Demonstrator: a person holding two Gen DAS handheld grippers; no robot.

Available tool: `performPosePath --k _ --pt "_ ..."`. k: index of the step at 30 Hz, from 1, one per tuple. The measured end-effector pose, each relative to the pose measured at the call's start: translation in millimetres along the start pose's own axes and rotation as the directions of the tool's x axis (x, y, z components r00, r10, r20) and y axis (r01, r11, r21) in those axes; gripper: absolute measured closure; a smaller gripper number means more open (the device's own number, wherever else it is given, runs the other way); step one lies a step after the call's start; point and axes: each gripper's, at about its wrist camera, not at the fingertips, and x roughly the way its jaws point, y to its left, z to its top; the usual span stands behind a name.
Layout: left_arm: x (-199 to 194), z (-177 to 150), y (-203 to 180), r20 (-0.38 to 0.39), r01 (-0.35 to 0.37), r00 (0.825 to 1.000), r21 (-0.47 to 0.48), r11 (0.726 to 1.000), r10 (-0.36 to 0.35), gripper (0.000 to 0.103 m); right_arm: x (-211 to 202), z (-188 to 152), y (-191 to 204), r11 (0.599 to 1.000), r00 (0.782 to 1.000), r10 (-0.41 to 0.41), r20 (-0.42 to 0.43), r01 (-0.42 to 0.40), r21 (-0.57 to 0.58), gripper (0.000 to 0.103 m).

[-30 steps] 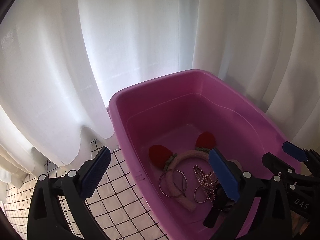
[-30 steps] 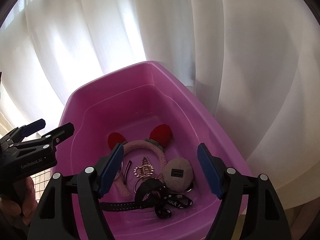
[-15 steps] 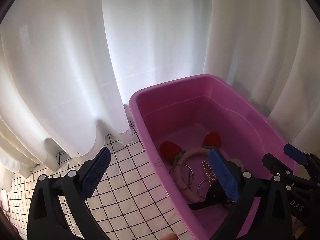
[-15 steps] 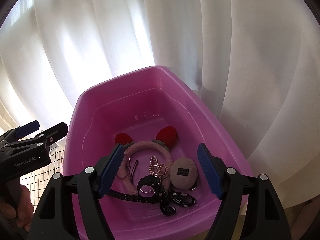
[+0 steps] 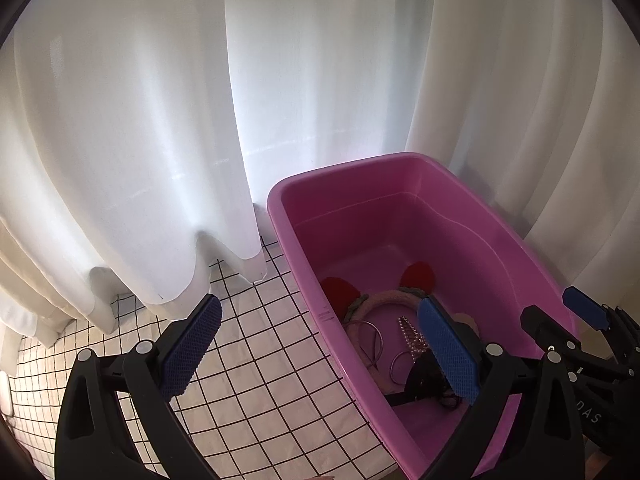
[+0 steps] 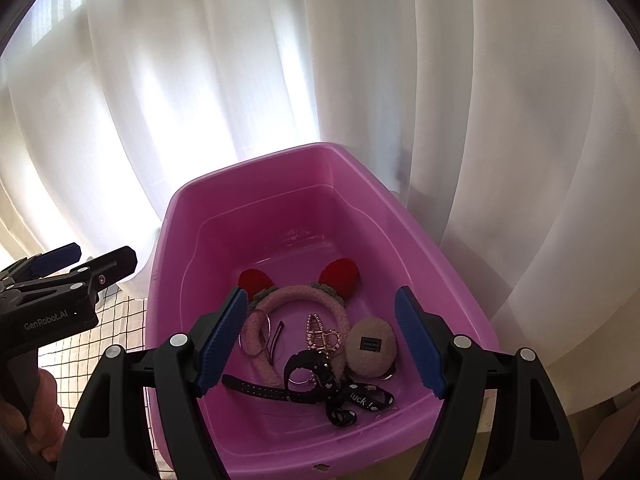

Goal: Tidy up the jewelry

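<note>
A pink plastic tub stands on a grid-patterned cloth. In it lie a fuzzy pink headband with red ears, a gold claw clip, a round fuzzy puff, thin rings, a black watch strap and a black ribbon. My right gripper is open and empty above the tub's near side. My left gripper is open and empty, straddling the tub's left wall.
White curtains hang close behind and beside the tub. The white cloth with black grid lines covers the table left of the tub. The left gripper shows in the right wrist view.
Both grippers have pulled back and up from the tub. The left one has shifted left, showing more grid cloth. Both stay open.
</note>
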Motion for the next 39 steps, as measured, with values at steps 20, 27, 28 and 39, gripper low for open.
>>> performPosePath --k 20,27,28,39 --pt "-5 -1 8 0.003 -0.012 1.0 -0.016 1.0 0.012 0.006 -4 -4 11 1.0 1.0 0.007 0.004 -0.007 -0.009 0.03" --pt "-6 0 9 0.005 -0.012 1.0 -0.022 1.0 0.013 0.006 -6 -4 12 1.0 1.0 0.007 0.006 -0.007 -0.014 0.03" --pt "-6 0 9 0.005 -0.012 1.0 -0.023 1.0 0.013 0.006 -6 -4 12 1.0 1.0 0.007 0.006 -0.007 -0.016 0.03" --pt "-7 -2 9 0.005 -0.014 1.0 -0.028 0.999 0.014 0.006 -6 -5 12 1.0 1.0 0.008 0.003 -0.008 -0.014 0.03"
